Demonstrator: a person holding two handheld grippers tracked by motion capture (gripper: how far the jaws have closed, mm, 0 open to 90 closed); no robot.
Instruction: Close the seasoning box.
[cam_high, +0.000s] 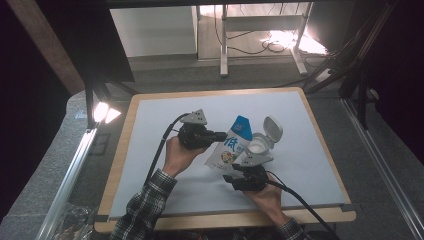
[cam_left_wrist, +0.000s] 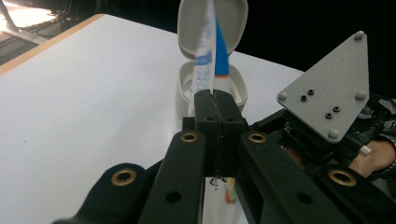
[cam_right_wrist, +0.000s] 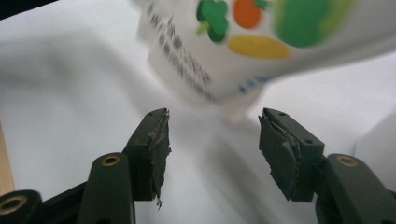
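Note:
A white pouch (cam_high: 231, 148) with a blue top and printed fruit hangs tilted over the white mat. My left gripper (cam_high: 220, 136) is shut on its side edge; in the left gripper view the jaws (cam_left_wrist: 215, 100) pinch the thin pouch (cam_left_wrist: 208, 56) edge-on. Just beyond it stands a white round container (cam_high: 258, 145) with its flip lid (cam_high: 273, 128) open. My right gripper (cam_high: 231, 176) sits near the pouch's lower end. In the right gripper view it (cam_right_wrist: 215, 140) is open, with the blurred pouch (cam_right_wrist: 261, 42) above and beyond its tips and only the mat between them.
The white mat (cam_high: 165, 150) covers a wood-rimmed table (cam_high: 116, 165), with bare room left, right and behind the objects. The right gripper's grey plate (cam_left_wrist: 331, 88) sits close to the left gripper's jaws. Lamps (cam_high: 105, 112) and metal rails flank the table.

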